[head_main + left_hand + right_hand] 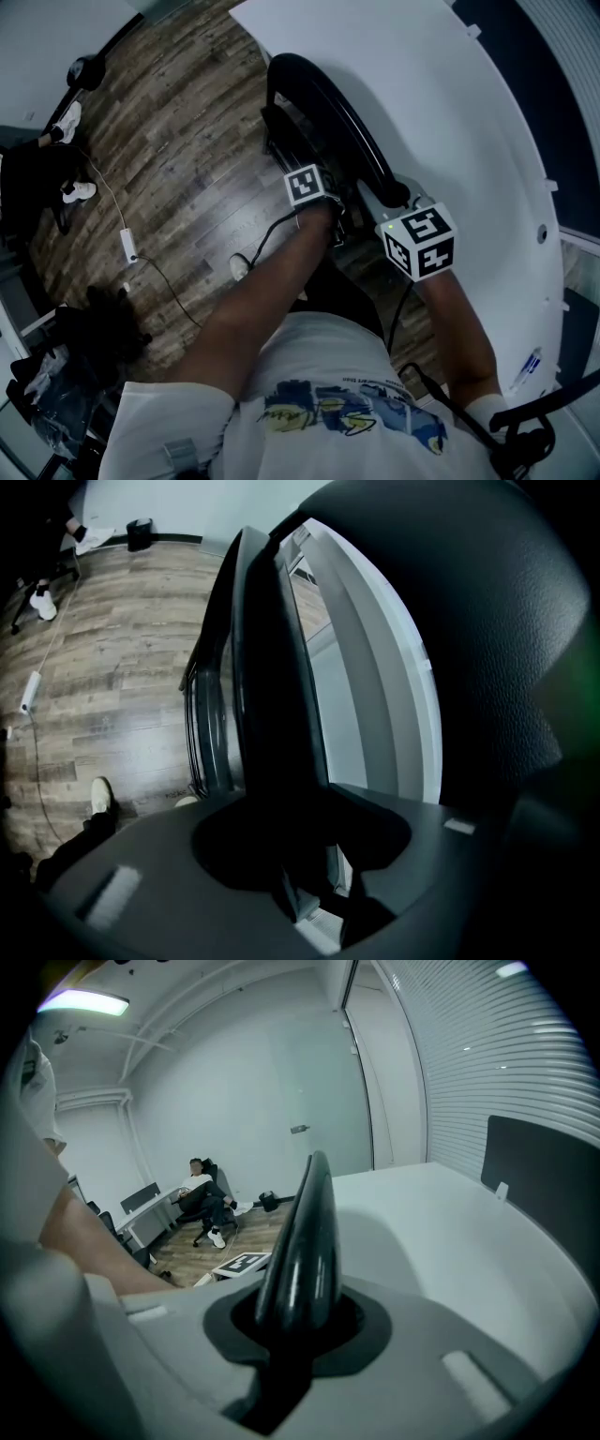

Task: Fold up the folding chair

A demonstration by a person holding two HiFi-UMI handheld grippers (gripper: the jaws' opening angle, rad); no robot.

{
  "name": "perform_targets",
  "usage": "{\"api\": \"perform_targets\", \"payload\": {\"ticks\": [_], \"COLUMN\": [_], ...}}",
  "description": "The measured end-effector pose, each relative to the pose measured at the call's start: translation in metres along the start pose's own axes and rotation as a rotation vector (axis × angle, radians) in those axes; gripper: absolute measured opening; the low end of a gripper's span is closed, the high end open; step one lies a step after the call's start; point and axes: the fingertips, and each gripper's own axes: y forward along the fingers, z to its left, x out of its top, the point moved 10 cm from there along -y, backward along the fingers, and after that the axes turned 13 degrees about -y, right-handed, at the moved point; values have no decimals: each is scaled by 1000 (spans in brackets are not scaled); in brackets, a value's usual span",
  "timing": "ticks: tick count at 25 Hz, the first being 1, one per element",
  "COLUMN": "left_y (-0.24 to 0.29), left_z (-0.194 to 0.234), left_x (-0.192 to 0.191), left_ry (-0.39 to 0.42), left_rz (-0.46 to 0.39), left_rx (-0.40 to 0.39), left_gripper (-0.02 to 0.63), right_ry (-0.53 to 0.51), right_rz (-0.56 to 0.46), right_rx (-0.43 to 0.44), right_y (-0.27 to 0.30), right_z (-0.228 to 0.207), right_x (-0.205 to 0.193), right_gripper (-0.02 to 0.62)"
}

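The black folding chair (323, 103) stands folded flat on the wood floor, leaning close to the white round table (441, 84). My left gripper (335, 220) sits low on the chair's edge. In the left gripper view the dark chair panel (267, 696) runs down into the gap of my left gripper (314, 897), and a light slit shows beside it, so the jaws stand open around it. My right gripper (394, 202) is shut on the glossy black frame tube (300, 1241), which rises out of the right gripper (291, 1363).
The white table fills the right side, with a dark partition (544, 1176) behind it. On the floor at left lie a cable with a white power strip (128, 246) and office chair legs (56, 187). A person sits on a chair (202, 1199) far off.
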Motion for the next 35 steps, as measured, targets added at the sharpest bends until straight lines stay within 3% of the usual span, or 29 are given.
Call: {"api": "perform_targets", "payload": {"ticks": [10, 13, 17, 21, 25, 30, 35], "left_y": [7, 2, -7, -30, -65, -131, -169], "left_z": [0, 1, 5, 16, 21, 37, 26], "left_x": [12, 21, 27, 32, 36, 34, 38], "left_ry": [121, 145, 195, 249, 395, 520, 591], "left_rz": [96, 124, 131, 107, 79, 9, -53], "left_rx": [-157, -180, -200, -214, -182, -223, -283], "left_gripper": [225, 280, 302, 301, 276, 272, 270], "right_ry": [21, 15, 26, 29, 25, 24, 62], "right_rz": [-4, -7, -9, -7, -11, 0, 23], "right_rx": [7, 22, 27, 31, 27, 1, 1], "right_y": [3, 6, 3, 4, 4, 5, 3], "right_z": [-18, -32, -41, -42, -42, -23, -42], "right_x": [-7, -7, -12, -13, -15, -14, -16], "right_gripper": [61, 61, 61, 61, 61, 77, 83]}}
